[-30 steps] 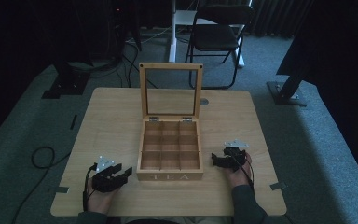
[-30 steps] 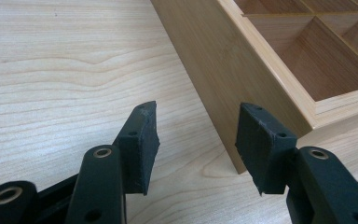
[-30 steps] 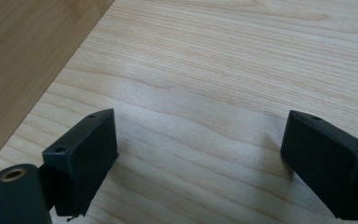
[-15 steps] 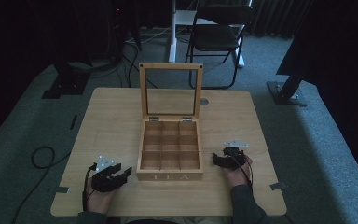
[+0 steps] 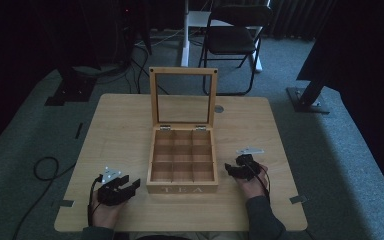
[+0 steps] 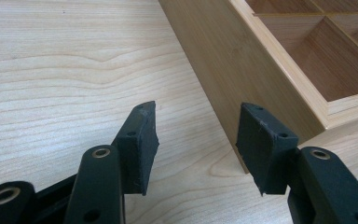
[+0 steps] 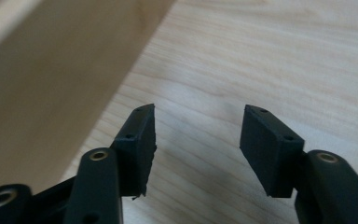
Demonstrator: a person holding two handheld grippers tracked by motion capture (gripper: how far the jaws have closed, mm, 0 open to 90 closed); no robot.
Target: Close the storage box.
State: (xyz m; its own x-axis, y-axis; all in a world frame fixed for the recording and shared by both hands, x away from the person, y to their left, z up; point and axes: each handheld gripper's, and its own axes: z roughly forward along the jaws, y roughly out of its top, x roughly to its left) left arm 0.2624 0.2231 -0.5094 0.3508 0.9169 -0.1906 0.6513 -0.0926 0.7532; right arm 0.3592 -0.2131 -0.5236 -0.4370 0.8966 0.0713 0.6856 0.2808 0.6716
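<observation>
In the high view the tea box (image 5: 182, 160) sits mid-table, lid upright, its back compartments dim. The left gripper (image 5: 122, 188) rests at its seven o'clock, the right gripper (image 5: 236, 168) at its three, both wrists cut off below. The left gripper view shows jaws apart, empty, the box's corner just beyond. In the right gripper view the jaws, just closing, stand apart over bare table (image 7: 261, 60); the box wall is blurred at ten o'clock.

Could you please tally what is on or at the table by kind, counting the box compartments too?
Wooden tea box with lid raised: 1
Compartments inside it: 9
Handheld grippers, left gripper and right gripper: 2
Small round disc on the tabletop: 1
Total: 13
</observation>
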